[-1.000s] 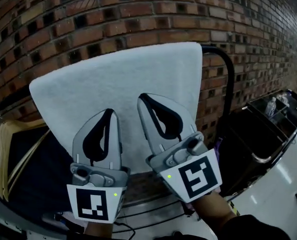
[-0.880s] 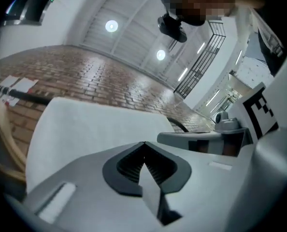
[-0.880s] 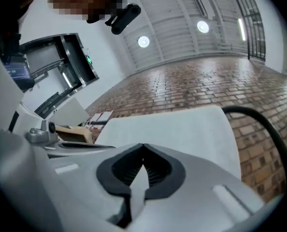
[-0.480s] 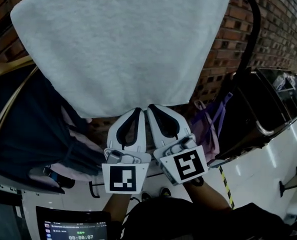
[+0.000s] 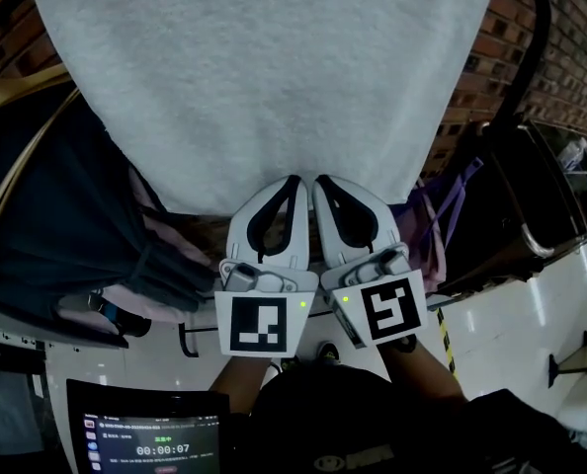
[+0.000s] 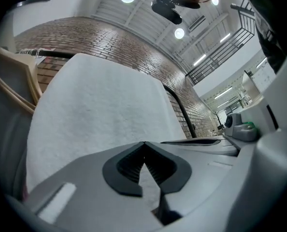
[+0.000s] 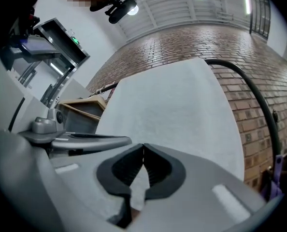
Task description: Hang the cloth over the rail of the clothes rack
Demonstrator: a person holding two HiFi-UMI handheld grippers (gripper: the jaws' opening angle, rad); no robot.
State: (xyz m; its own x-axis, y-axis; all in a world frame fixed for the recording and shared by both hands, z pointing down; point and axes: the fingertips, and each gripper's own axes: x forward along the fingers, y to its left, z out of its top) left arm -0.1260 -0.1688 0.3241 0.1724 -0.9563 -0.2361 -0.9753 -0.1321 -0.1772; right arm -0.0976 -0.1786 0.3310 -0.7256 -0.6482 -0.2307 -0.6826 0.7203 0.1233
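Head view, left side: what do we have?

Dark garments (image 5: pixel 46 225) hanging there, and a lit screen (image 5: pixel 145 437) below them.

And the cloth?

We see the white cloth (image 5: pixel 264 77) draped broad across the top of the frame, its lower edge reaching down to our jaw tips.

Our left gripper (image 5: pixel 295 179)?

Jaws pressed together on that lower edge. Its own view shows white cloth pinched between the dark pads.

The right gripper (image 5: pixel 318 180)?

Just beside the left one, and clamped on the same edge in the same way.

Further right?

A purple garment (image 5: pixel 450 205), then the black rack tube (image 5: pixel 543 38) curving up past the cloth's right side, with the brick wall (image 5: pixel 511 57) behind it.
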